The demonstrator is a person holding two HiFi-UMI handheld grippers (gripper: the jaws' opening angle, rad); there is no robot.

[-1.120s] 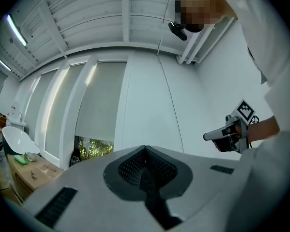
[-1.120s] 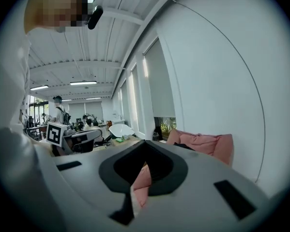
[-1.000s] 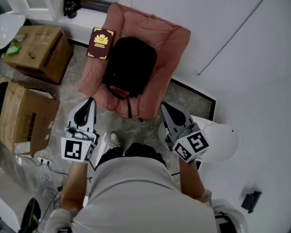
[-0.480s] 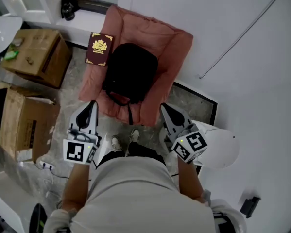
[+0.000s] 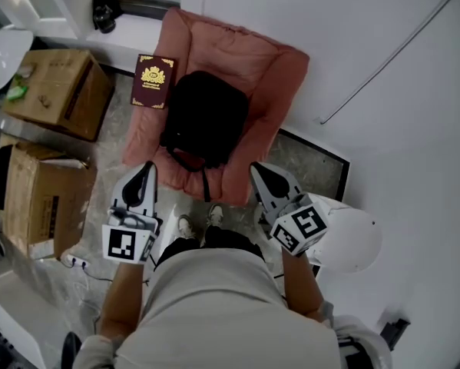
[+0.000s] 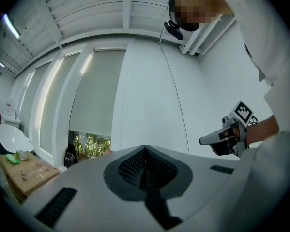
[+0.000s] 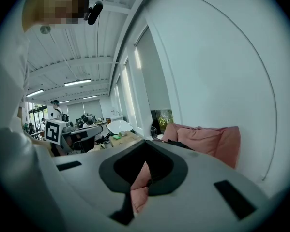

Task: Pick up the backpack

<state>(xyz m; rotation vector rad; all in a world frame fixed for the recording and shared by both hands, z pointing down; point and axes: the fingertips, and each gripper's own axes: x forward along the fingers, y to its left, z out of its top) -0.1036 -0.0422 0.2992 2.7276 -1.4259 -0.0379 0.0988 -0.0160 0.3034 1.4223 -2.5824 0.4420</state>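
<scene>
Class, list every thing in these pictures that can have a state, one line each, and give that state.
backpack, lying on the pink seat, not held.
dark red book, closed, on the seat's left edge.
left gripper, shut, empty, clear of the backpack.
right gripper, shut, empty, clear of the backpack.
far cardboard box, flaps closed.

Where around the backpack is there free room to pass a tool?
Bare cushion shows between the backpack and the right arm of the armchair, and behind it toward the backrest. Its left is crowded by the red book.
</scene>
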